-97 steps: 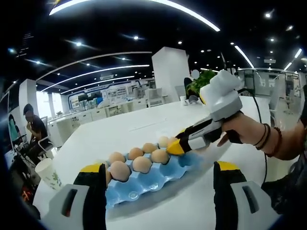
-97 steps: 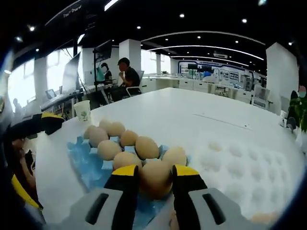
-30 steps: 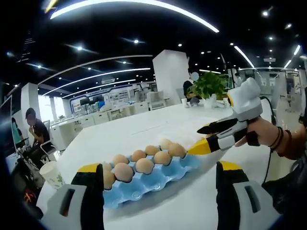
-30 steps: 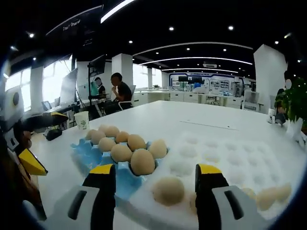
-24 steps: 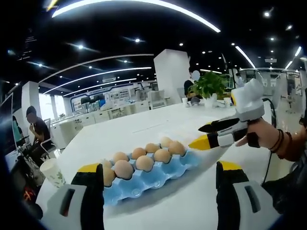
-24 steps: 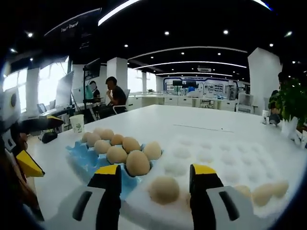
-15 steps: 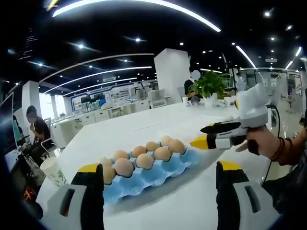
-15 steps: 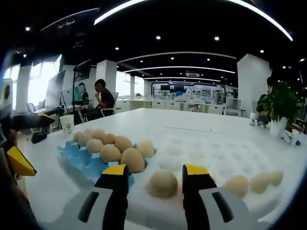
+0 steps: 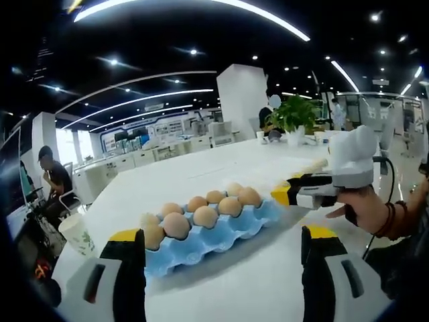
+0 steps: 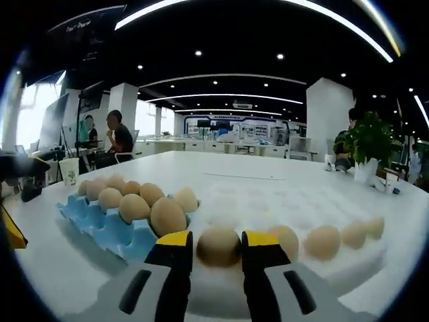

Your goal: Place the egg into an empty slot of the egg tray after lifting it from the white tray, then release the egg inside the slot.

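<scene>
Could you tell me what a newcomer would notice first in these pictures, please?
In the right gripper view, the right gripper brackets a brown egg on the white tray. To the left sits the blue egg tray, its far rows full of eggs. In the left gripper view, a hand holds that gripper beside the blue tray.

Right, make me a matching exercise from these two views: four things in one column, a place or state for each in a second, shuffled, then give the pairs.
Things
1. right gripper
2. blue egg tray
3. paper cup
4. potted plant

Places or states
A. stands on the table past the far side of the white tray
B. jaws closed around an egg on the white tray
C. stands near the table edge, beside the blue tray's end
D. holds two rows of eggs, with empty slots along its near side

Pairs: 1-B, 2-D, 3-C, 4-A
</scene>
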Demonstrator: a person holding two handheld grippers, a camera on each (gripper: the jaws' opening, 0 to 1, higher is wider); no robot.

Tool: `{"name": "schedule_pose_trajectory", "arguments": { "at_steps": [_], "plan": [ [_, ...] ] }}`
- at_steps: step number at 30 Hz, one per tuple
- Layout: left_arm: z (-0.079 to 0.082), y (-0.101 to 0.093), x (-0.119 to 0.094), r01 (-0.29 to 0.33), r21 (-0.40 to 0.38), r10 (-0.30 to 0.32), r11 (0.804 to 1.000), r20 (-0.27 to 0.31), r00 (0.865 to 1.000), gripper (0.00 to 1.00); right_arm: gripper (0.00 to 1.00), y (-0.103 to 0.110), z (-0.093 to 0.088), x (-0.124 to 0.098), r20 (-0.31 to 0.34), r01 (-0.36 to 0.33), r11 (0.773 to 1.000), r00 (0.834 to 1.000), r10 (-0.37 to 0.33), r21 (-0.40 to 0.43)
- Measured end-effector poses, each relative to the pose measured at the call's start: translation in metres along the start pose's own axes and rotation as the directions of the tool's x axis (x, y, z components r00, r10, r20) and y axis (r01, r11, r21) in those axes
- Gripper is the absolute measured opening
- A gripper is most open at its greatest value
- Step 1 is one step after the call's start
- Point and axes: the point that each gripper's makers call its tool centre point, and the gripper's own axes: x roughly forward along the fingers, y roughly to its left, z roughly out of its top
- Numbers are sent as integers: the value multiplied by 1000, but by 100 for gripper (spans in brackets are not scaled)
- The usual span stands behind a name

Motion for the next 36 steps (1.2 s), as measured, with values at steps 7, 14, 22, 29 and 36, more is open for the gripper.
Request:
{"name": "schedule_pose_trajectory", "arguments": {
  "at_steps": [7, 14, 22, 29, 36],
  "plan": [
    [-1, -1, 0, 1, -1, -1, 1000, -2, 1000, 99, 27, -5, -3, -1, -41, -18, 998, 999, 20, 57],
    [2, -3, -1, 1, -10, -1, 1000, 14, 1000, 99, 26, -7, -2, -2, -42, -17, 997, 999, 20, 72],
    [2, 1, -3, -16, -15, 17, 1000, 13, 1000, 99, 27, -7, 20, -7, 15, -42, 996, 999, 41, 81],
    [2, 1, -5, -20, -14, 20, 1000, 17, 1000, 99, 27, 0, 30, -10, 30, -76, 995, 997, 74, 69],
    [1, -1, -6, -10, -10, 10, 1000, 13, 1000, 99, 26, 18, 39, -16, 42, -143, 989, 989, 142, 43]
  ]
}}
